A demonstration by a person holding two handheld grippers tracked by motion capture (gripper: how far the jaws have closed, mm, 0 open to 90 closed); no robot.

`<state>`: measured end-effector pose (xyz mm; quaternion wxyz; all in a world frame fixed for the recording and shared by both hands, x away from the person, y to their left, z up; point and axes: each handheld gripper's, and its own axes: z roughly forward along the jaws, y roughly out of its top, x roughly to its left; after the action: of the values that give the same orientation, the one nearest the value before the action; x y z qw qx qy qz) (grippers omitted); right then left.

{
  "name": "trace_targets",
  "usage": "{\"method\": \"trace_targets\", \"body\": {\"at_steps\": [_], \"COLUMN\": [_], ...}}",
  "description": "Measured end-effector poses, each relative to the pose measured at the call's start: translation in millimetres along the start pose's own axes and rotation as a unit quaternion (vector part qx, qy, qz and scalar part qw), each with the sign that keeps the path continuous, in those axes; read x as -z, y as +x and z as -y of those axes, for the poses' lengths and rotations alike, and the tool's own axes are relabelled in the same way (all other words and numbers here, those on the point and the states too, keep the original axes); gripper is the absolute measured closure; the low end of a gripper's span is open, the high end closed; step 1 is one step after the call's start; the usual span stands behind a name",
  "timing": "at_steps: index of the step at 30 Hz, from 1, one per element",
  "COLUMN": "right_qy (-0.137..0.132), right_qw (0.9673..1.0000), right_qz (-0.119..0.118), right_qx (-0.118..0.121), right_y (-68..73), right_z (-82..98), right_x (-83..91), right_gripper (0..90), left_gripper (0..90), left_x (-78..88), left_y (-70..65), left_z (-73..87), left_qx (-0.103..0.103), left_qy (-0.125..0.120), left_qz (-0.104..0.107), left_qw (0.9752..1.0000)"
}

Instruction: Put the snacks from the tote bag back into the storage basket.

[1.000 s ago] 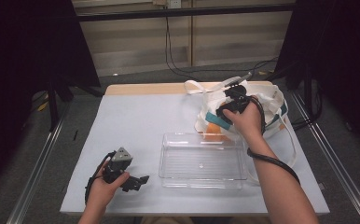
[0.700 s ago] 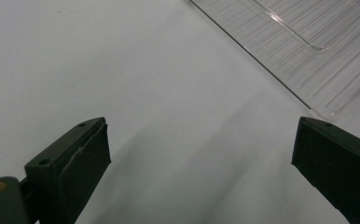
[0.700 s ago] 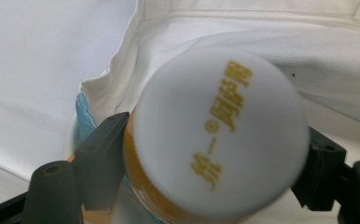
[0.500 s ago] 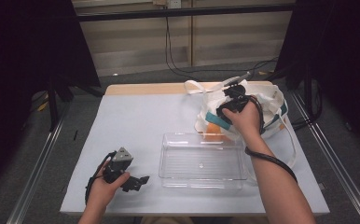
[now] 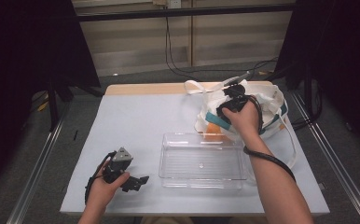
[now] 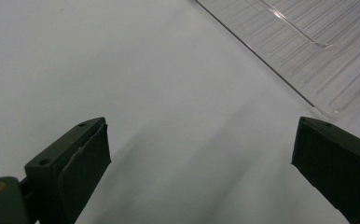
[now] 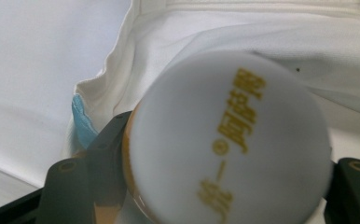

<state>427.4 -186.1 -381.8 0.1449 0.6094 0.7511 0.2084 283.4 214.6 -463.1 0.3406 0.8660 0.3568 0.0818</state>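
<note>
Right gripper (image 5: 229, 103) sits inside the white tote bag (image 5: 266, 105) at the table's far right; its jaws have just been closing and now clamp a white round lid with gold lettering (image 7: 227, 140), orange body below it, jaws pressing on both sides. Left gripper (image 5: 134, 181) rests on the white table (image 5: 131, 121) near the front left, jaws spread wide, nothing between them. Clear plastic tray (image 5: 201, 161) lies between the hands, just in front of the bag.
</note>
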Motion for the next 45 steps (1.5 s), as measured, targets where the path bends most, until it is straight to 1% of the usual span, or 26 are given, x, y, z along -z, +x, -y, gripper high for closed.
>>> {"method": "trace_targets", "body": {"at_steps": [3, 5, 8, 11, 14, 15, 17, 21, 23, 25, 27, 29, 31, 34, 35, 36, 38, 39, 41, 43, 44, 45], "right_qy": [0.005, 0.01, 0.021, 0.028, 0.039, 0.043, 0.048, 0.056, 0.059, 0.059, 0.062, 0.068, 0.066, 0.07, 0.07, 0.068, 0.069, 0.069, 0.072, 0.075, 0.075, 0.077], "right_qw": [1.0, 0.9999, 0.9997, 0.9996, 0.9992, 0.9991, 0.9988, 0.9984, 0.9983, 0.9982, 0.998, 0.9977, 0.9978, 0.9975, 0.9975, 0.9976, 0.9975, 0.9975, 0.9973, 0.9972, 0.9971, 0.997], "right_qz": [0.002, 0.004, 0.005, 0.004, 0.002, 0.002, 0.002, 0.0, -0.007, -0.009, -0.007, -0.009, -0.01, -0.011, -0.01, -0.012, -0.013, -0.015, -0.012, -0.009, -0.009, -0.008], "right_qx": [-0.001, -0.004, -0.007, -0.005, 0.001, 0.002, 0.004, 0.001, -0.001, -0.002, -0.002, 0.0, 0.001, 0.006, 0.009, 0.006, 0.005, 0.004, 0.007, 0.005, 0.006, 0.007], "right_y": [0.5, 0.7, 1.2, 0.5, 1.0, 1.2, 0.9, -3.4, -6.1, -8.2, -9.6, -11.1, -11.6, -12.6, -13.3, -13.6, -15.8, -16.7, -18.4, -19.9, -20.7, -21.4], "right_z": [-0.5, -1.1, -2.3, -3.2, -5.1, -5.6, -6.1, -6.8, -6.7, -6.8, -7.4, -8.6, -9.3, -12.5, -13.6, -14.6, -16.3, -17.0, -18.0, -19.1, -19.8, -20.4], "right_x": [0.5, 1.2, 2.6, 3.1, 3.7, 4.1, 4.8, 6.0, 6.5, 7.7, 9.8, 12.2, 13.6, 20.2, 22.2, 24.4, 28.5, 30.2, 33.6, 37.1, 38.8, 40.4], "right_gripper": [29.9, 29.9, 30.0, 30.1, 30.2, 30.2, 30.2, 30.3, 30.4, 30.4, 30.4, 30.4, 30.4, 30.4, 30.4, 30.4, 30.4, 30.4, 30.4, 30.4, 30.4, 30.4], "left_gripper": [4.1, 4.0, 4.1, 4.1, 4.1, 4.1, 4.1, 4.1, 4.0, 4.1, 4.1, 4.1, 4.0, 4.0, 4.1, 4.0, 4.0, 4.0, 4.0, 4.0, 3.9, 3.8], "left_x": [0.8, 1.5, 1.3, 1.5, 1.9, 1.3, 0.6, 0.4, 0.1, 0.0, -0.3, -0.5, -0.5, 0.0, -0.5, -0.8, 0.4, 0.2, 0.7, 0.1, 0.7, 0.6], "left_y": [0.0, 0.9, 1.2, 1.4, 2.4, 1.7, 1.1, 0.9, 0.7, 0.6, 0.4, 0.7, 0.5, 0.3, -0.1, -0.1, -0.4, -0.4, -0.2, 0.0, -0.1, -0.1], "left_z": [-0.3, -0.4, 0.0, 0.0, -0.5, -0.4, -0.4, -0.4, -0.4, -0.5, -0.6, -0.8, -1.0, -1.7, -1.7, -1.6, -2.0, -1.7, -1.8, -1.3, -1.6, -1.6], "left_qx": [0.0, -0.005, -0.003, -0.001, -0.009, -0.005, -0.004, -0.004, -0.002, -0.002, -0.002, -0.006, -0.007, -0.006, -0.005, -0.006, -0.005, -0.005, -0.005, -0.003, -0.004, -0.005], "left_qy": [-0.001, 0.002, -0.001, 0.001, 0.002, -0.002, -0.001, 0.003, 0.001, 0.002, 0.003, 0.003, 0.001, 0.005, 0.001, -0.001, 0.004, 0.0, 0.002, -0.002, 0.0, -0.004], "left_qz": [-0.001, -0.004, -0.002, -0.002, -0.006, -0.006, -0.002, -0.002, -0.003, -0.003, -0.002, 0.002, 0.0, 0.002, 0.0, 0.002, 0.0, -0.002, 0.0, 0.001, 0.0, -0.002], "left_qw": [1.0, 1.0, 1.0, 1.0, 0.9999, 1.0, 1.0, 1.0, 1.0, 1.0, 1.0, 1.0, 1.0, 1.0, 1.0, 1.0, 1.0, 1.0, 1.0, 1.0, 1.0, 1.0]}}
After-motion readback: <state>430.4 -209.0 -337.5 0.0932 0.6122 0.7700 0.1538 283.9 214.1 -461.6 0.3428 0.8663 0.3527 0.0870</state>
